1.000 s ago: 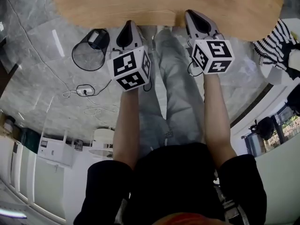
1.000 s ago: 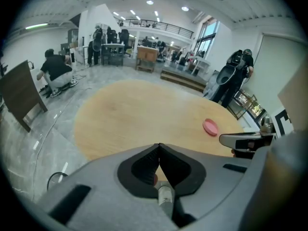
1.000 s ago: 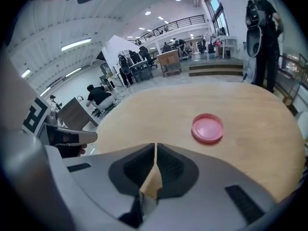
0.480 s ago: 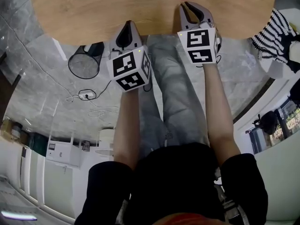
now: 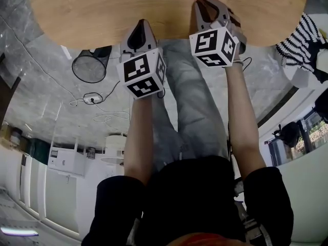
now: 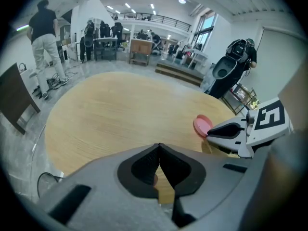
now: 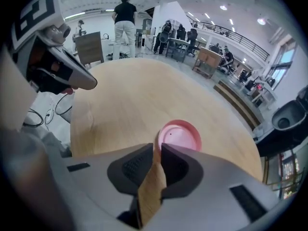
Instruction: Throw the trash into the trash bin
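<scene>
Pale wood fills most of every view: a round tabletop [image 5: 102,9] in a big bright hall, with grey stone floor below it. The trash is a pink lid [image 7: 179,136], a flat round disc lying on the far part of the tabletop, just ahead of the right tool [image 5: 202,4]. The trash bin [image 5: 74,65], a dark wire-mesh basket, stands on the floor by the tabletop's edge on the person's left, well apart from the lid.

Both tools are empty. The left tool [image 6: 159,146] has its jaws closed tip to tip, and the right tool's jaws are drawn together with only a sliver of wood showing between them.

The lid looks like thin moulded plastic, so it is probably very light, a little springy, smooth and not fragile. Lying flat, it gives the jaws little to bite on. The raised rim is the likely place to take it, perhaps after sliding it to the tabletop's edge. Once pinched it may swing or slip.

The head view alone shows the bin and both arms together, but cuts the lid at the frame's top. The right gripper view shows the whole lid with a small dot in it. The left gripper view shows the lid foreshortened beside the right tool.
</scene>
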`<state>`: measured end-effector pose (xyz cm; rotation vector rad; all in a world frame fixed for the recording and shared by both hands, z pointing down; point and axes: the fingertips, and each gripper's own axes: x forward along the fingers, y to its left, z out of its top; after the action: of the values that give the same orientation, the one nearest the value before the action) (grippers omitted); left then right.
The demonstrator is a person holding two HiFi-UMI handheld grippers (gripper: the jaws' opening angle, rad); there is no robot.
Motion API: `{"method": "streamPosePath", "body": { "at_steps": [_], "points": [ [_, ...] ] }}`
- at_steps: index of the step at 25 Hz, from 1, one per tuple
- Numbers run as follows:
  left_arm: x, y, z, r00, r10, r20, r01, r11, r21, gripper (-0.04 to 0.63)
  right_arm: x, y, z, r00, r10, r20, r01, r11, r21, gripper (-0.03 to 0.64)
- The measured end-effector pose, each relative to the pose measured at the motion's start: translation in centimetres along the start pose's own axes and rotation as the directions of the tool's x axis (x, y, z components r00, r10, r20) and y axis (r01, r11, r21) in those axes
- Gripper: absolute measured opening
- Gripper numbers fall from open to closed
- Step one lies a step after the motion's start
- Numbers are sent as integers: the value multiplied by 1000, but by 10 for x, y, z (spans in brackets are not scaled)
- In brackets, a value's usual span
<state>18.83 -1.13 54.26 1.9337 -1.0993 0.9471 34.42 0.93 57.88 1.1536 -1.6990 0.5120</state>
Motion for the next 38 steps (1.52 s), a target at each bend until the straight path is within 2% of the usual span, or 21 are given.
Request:
{"method": "streamPosePath", "body": {
  "at_steps": [4, 10, 15, 19, 23, 26, 33, 38],
  "points": [
    [1, 2, -1, 1000, 9, 4, -9, 1000, -14, 6, -1, -4, 4, 1000, -16, 4, 17, 997, -79, 20],
    [-2, 10, -3, 1000, 25, 9, -25, 999, -38, 7, 12, -5, 1, 1000, -4, -30, 2, 996, -89, 20],
    [-8, 23, -7, 999, 46, 20, -44, 997, -68, 6, 12, -1, 0, 999, 15, -46, -15, 1000, 2, 18],
    [-15, 31, -14, 998, 55, 32, -51, 994, -95, 6, 5, 11, 3, 998, 57, -18, -55, 994, 97, 17],
    [-27, 48, -23, 996, 71, 45, -65, 990, -126, 6, -6, 28, 19, 993, 104, 52, -113, 966, 232, 14],
    [-42, 63, -33, 994, 93, 55, -83, 984, -155, 8, -16, 46, 34, 985, 140, 105, -165, 943, 288, 14],
    [-74, 111, -56, 985, 159, 73, -136, 958, -251, 6, -22, 106, 80, 952, 248, 178, -293, 905, 308, 14],
    [-100, 151, -77, 974, 211, 80, -173, 927, -334, 6, -23, 157, 113, 927, 322, 191, -363, 898, 248, 14]
  ]
}}
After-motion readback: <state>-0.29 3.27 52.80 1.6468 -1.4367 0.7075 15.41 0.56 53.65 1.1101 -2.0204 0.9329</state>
